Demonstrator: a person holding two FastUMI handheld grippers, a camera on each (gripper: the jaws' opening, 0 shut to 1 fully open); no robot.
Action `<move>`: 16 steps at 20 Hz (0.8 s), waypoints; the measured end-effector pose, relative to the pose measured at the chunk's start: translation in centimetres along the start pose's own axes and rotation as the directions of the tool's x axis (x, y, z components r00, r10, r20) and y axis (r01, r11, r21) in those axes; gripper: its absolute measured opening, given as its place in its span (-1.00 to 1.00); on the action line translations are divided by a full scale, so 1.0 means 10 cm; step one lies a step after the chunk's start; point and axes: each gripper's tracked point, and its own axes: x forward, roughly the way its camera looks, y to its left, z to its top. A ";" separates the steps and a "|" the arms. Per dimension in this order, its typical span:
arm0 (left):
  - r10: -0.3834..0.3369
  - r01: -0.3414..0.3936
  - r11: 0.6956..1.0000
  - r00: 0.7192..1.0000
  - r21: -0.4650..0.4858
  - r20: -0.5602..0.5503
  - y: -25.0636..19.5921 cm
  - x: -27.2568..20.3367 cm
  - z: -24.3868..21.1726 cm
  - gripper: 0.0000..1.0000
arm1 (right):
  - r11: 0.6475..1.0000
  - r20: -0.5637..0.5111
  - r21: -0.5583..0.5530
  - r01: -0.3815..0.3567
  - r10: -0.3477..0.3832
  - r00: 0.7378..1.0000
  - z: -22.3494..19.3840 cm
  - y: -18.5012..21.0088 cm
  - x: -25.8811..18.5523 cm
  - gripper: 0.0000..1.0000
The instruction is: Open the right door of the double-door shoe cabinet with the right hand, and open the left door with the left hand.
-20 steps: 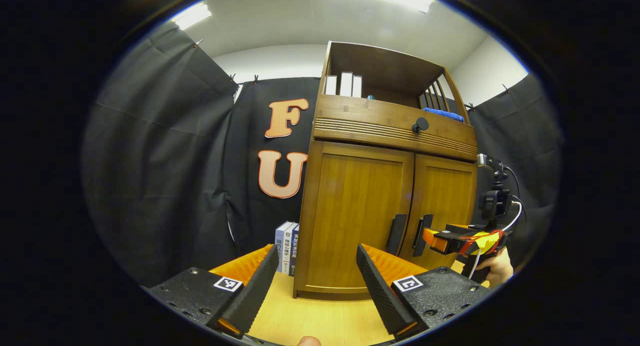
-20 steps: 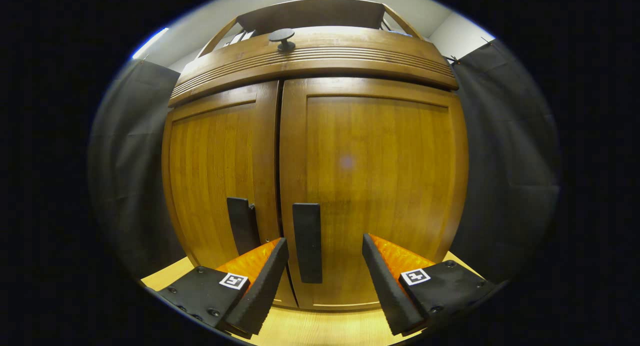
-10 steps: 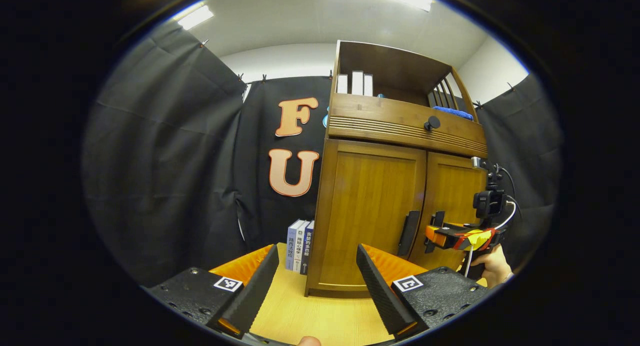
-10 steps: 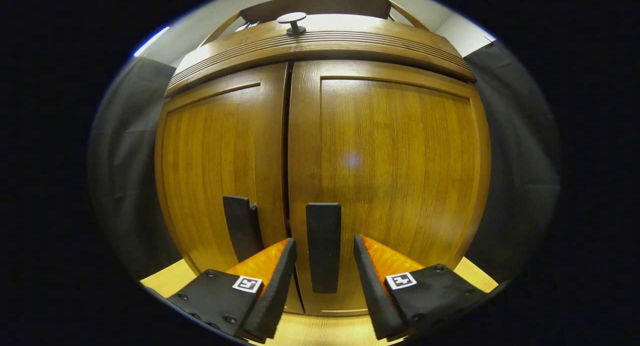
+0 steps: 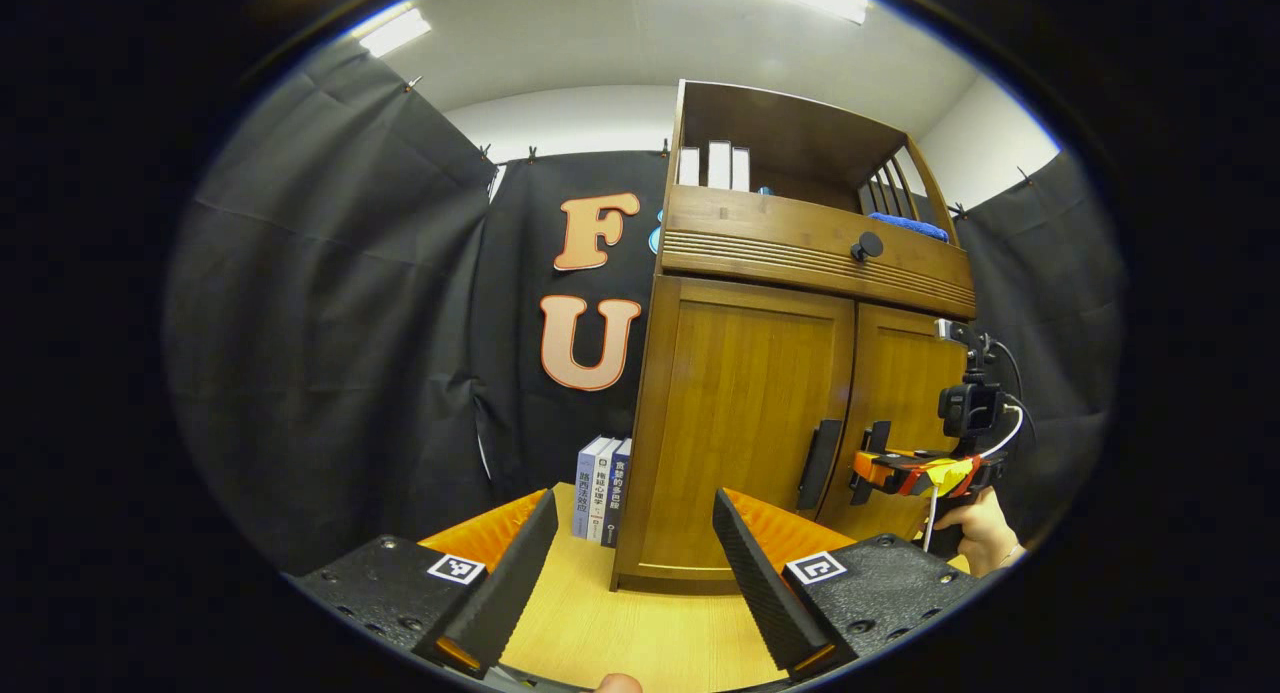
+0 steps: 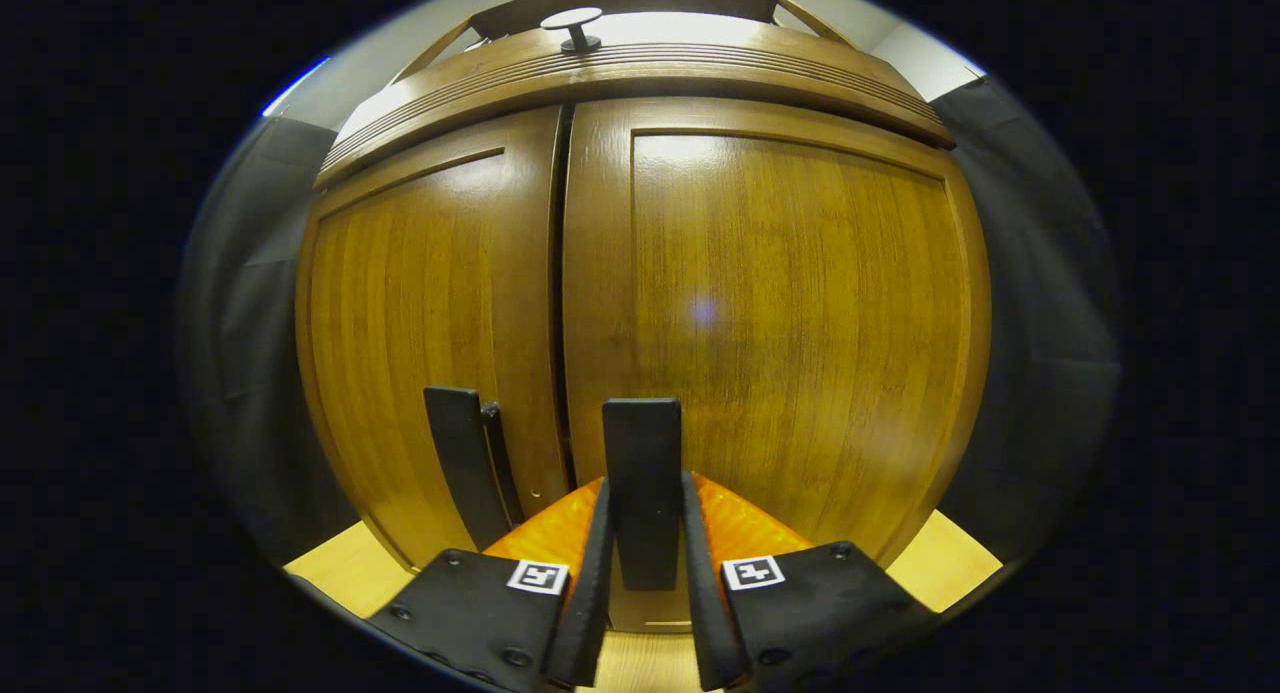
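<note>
The wooden shoe cabinet (image 5: 760, 393) stands on a light table with both doors closed. In the right gripper view the right door (image 6: 790, 323) is very close, and my right gripper (image 6: 645, 573) is shut on that door's black vertical handle (image 6: 642, 453), both fingers pressing its sides. The left door (image 6: 420, 333) carries its own black handle (image 6: 458, 463), untouched. In the left gripper view my left gripper (image 5: 630, 563) hangs open, well short of the cabinet's left front corner. The right gripper (image 5: 905, 470), held by a hand (image 5: 985, 533), shows there at the right door's handle (image 5: 872, 453), beside the left handle (image 5: 822, 451).
A drawer front with a round black knob (image 5: 866, 245) runs above the doors. The open shelf on top holds white books (image 5: 712, 166) and a blue cloth (image 5: 910, 225). Several books (image 5: 600, 488) stand on the table (image 5: 620, 633) left of the cabinet. Black cloth walls surround the booth.
My right gripper moved forward onto the right door's handle and closed from open to shut on it. The left gripper's view drifted slightly left; it stays open.
</note>
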 end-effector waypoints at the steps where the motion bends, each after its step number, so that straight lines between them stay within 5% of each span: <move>1: 0.000 0.000 1.000 1.000 -0.002 -0.002 0.00 0.00 0.00 0.83 | 1.000 -0.007 -0.004 0.000 0.000 1.000 -0.01 0.00 -0.03 -0.22; 11: 0.009 -0.009 1.000 1.000 -0.016 -0.008 -0.01 -0.05 -0.02 0.89 | 0.999 -0.023 0.028 -0.040 0.041 0.999 -0.09 -0.03 -0.28 -0.21; 12: 0.006 -0.006 1.000 1.000 -0.017 -0.005 -0.04 -0.07 -0.01 0.89 | 0.999 -0.023 0.032 -0.038 0.039 0.999 -0.09 -0.03 -0.26 -0.43; 16: -0.007 0.007 1.000 1.000 0.001 -0.002 -0.10 -0.10 -0.01 0.89 | 0.998 -0.008 0.031 -0.060 0.060 0.998 -0.11 -0.04 -0.37 -0.35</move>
